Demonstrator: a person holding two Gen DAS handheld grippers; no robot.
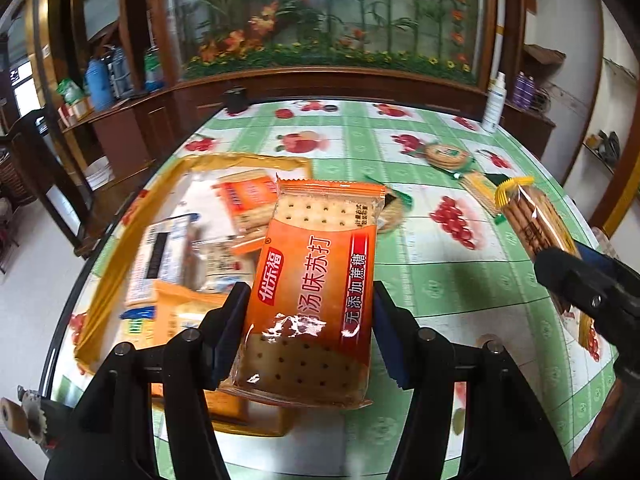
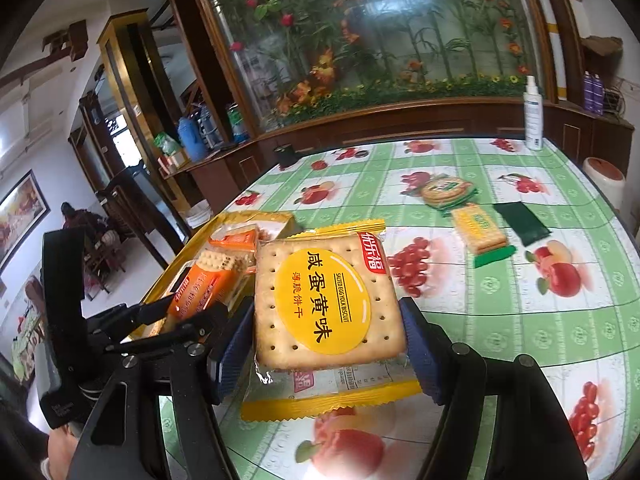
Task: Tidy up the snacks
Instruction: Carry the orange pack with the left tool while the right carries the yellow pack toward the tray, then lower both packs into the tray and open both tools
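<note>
My left gripper is shut on an orange soda cracker packet, held upright above the table near a yellow box with several snack packets in it. My right gripper is shut on a yellow salted egg yolk biscuit packet, also off the table, just right of the yellow box. In the right wrist view the left gripper and its orange packet are over the box. Loose on the cloth lie a round biscuit packet, a yellow-green packet and a dark green packet.
The table has a green checked fruit-print cloth. A white spray bottle stands at the far right edge and a small black object at the far left edge. A wooden cabinet runs behind. A white bin stands beyond the right edge.
</note>
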